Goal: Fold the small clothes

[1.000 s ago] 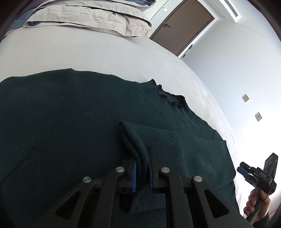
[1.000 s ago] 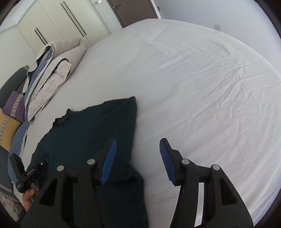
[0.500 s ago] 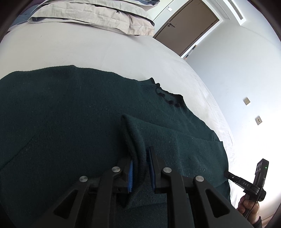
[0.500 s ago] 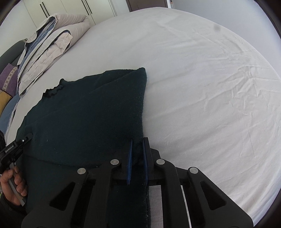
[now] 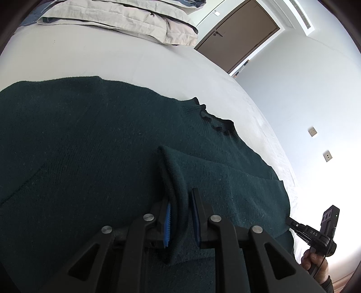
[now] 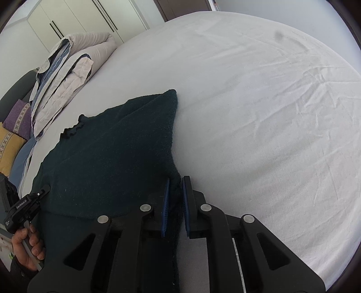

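A dark green knit sweater (image 5: 90, 146) lies spread on a white bed (image 6: 259, 112), its frilled collar (image 5: 216, 121) toward the pillows. One sleeve (image 5: 214, 178) is folded over the body. My left gripper (image 5: 181, 202) is shut on the raised fold of that sleeve. My right gripper (image 6: 174, 191) is shut on the sweater's right side edge (image 6: 171, 139), near the bare sheet. The right gripper also shows in the left wrist view (image 5: 315, 232), at the garment's right edge. The left gripper shows in the right wrist view (image 6: 27, 205) at the sweater's left side.
Folded beige and blue bedding (image 6: 65, 72) is stacked at the head of the bed. Purple and yellow cushions (image 6: 13, 128) lie at the far left. A brown door (image 5: 237, 36) and white wardrobes (image 6: 74, 20) stand beyond the bed.
My right gripper went from open above the sweater to shut on its side edge. My left gripper stays shut on the sleeve fold and has shifted only slightly.
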Tool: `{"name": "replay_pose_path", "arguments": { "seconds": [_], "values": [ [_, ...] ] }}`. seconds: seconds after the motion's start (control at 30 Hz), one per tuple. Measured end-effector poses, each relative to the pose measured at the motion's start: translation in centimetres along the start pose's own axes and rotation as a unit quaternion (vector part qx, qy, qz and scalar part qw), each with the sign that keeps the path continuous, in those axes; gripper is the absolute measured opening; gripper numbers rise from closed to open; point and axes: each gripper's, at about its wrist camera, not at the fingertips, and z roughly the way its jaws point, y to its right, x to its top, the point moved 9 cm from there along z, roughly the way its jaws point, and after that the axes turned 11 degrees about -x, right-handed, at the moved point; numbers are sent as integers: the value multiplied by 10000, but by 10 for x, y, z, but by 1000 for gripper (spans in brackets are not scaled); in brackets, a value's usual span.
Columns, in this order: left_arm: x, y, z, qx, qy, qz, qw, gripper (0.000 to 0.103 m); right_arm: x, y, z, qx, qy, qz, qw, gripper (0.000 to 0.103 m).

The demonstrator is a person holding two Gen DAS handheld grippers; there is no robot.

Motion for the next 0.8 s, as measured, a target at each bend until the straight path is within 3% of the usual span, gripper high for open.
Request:
{"name": "replay_pose_path", "arguments": {
  "seconds": [0.1,0.17,0.23,0.33,0.4,0.47,0.53,0.6,0.67,0.73,0.8],
  "values": [
    [-1,0,2,9,21,48,10000,18,11,4,-35,-265,375,313,9985,14],
    [-1,1,3,52,35,92,9999,18,22,-12,-56,-61,736,256,9969,14],
    [-1,1,3,35,40,77,10000,18,28,-39,-62,259,803,-16,9964,14],
    [-1,-1,2,-40,51,7,10000,18,22,-64,-31,280,407,-319,9983,15],
    [-1,-2,2,-83,48,-34,9999,18,1,-60,18,15,-367,-348,9987,19],
    [2,-3,-1,-206,-4,-176,9996,18,3,-61,15,239,14,-228,9995,19],
    [7,-4,-16,-168,59,-267,9995,29,2,-61,-1,70,59,-107,9999,19],
    [16,-6,-46,-139,396,-397,9983,62,6,-65,-24,16,396,-105,9992,19],
    [23,-9,-85,-221,778,-480,9956,75,9,-70,-57,-123,886,-265,9956,20],
    [25,-20,-127,-210,1098,-553,9922,77,11,-83,-93,-196,1409,-422,9889,21],
    [22,-43,-172,-125,1412,-735,9872,77,12,-97,-123,-236,1898,-465,9804,46]
  ]
}}
